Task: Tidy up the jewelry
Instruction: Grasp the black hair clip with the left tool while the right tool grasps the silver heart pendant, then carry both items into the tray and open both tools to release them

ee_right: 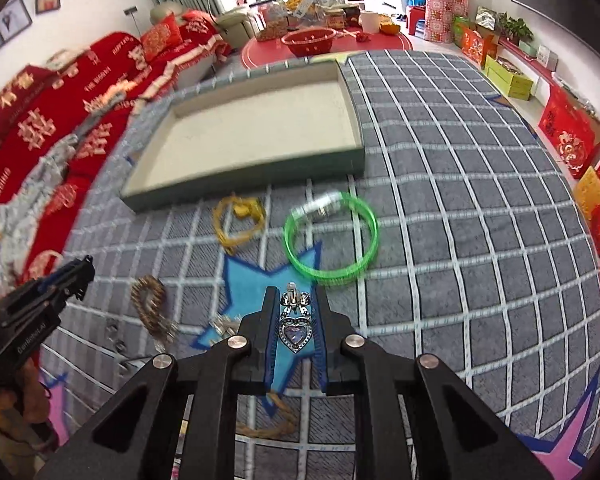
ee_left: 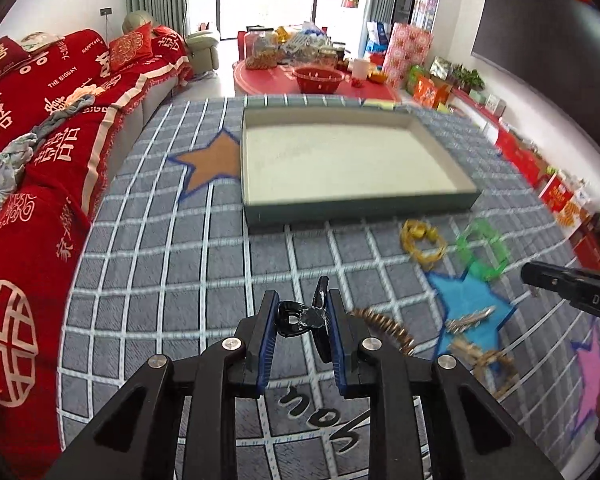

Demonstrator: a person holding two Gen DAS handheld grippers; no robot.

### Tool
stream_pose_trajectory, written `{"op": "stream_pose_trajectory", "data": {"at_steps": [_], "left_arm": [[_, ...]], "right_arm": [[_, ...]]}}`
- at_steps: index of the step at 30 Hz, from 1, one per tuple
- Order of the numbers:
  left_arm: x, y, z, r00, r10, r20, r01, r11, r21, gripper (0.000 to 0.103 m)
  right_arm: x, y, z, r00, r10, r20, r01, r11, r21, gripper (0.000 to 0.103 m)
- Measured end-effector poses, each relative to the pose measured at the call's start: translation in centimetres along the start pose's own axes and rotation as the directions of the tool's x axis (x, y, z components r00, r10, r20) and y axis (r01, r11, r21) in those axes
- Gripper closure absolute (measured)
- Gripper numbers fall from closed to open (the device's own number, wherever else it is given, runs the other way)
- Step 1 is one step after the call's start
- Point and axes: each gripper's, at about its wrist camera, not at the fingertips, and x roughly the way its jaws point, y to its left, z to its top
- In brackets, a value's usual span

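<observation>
Glossy black plastic clip (ee_left: 300, 316), shiny metal heart pendant (ee_right: 296, 330), translucent green plastic bangle (ee_right: 331, 236), matt woven carpet (ee_right: 460, 200)

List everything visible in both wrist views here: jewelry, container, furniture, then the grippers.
tray: one, grey-green walls, cream inside, nothing in it, on the rug
rug: one, grey with white grid and coloured stars
green bangle: one, on the rug, in front of the tray
gold chain: one, yellow, left of the bangle
brown bracelet: one, beaded, near the blue star
black clip: one, glossy, held in the left gripper
heart pendant: one, silver with a blue stone, held in the right gripper
sofa: one, red cover, left side
left gripper: black, blue pads, closed on the clip
right gripper: black, closed on the pendant
</observation>
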Motion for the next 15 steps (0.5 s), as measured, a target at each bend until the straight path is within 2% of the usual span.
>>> {"op": "stream_pose_trajectory", "data": {"at_steps": [5, 8, 10, 12, 15], "left_arm": [[-1.6, 0.2, 5.2, 0.997, -0.053, 0.053, 0.055, 0.998, -0.033, 0.066], [-1.2, -0.3, 8.5, 0.995, -0.026, 0.101, 0.028, 0.999, -0.016, 0.066], [-0.2, -0.7, 10.3, 0.992, -0.016, 0.125, 0.016, 1.0, 0.004, 0.066], [1.4, -1.0, 12.0, 0.99, 0.027, 0.136, -0.029, 0.999, 0.015, 0.066], [4.8, -0.7, 13.8, 0.994, 0.038, 0.099, -0.038, 0.999, -0.011, 0.066]], "right_arm": [[-1.3, 0.5, 4.7, 0.998, 0.061, 0.032, -0.061, 0.998, 0.007, 0.086], [-1.4, 1.3, 8.1, 0.997, 0.042, 0.059, -0.04, 0.999, -0.025, 0.086], [-0.7, 1.7, 10.5, 0.997, 0.053, 0.062, -0.051, 0.998, -0.027, 0.086], [0.3, 1.9, 12.7, 0.996, 0.059, 0.064, -0.058, 0.998, -0.022, 0.086], [2.2, 1.5, 15.2, 0.995, 0.079, 0.057, -0.08, 0.997, 0.012, 0.086]]}}
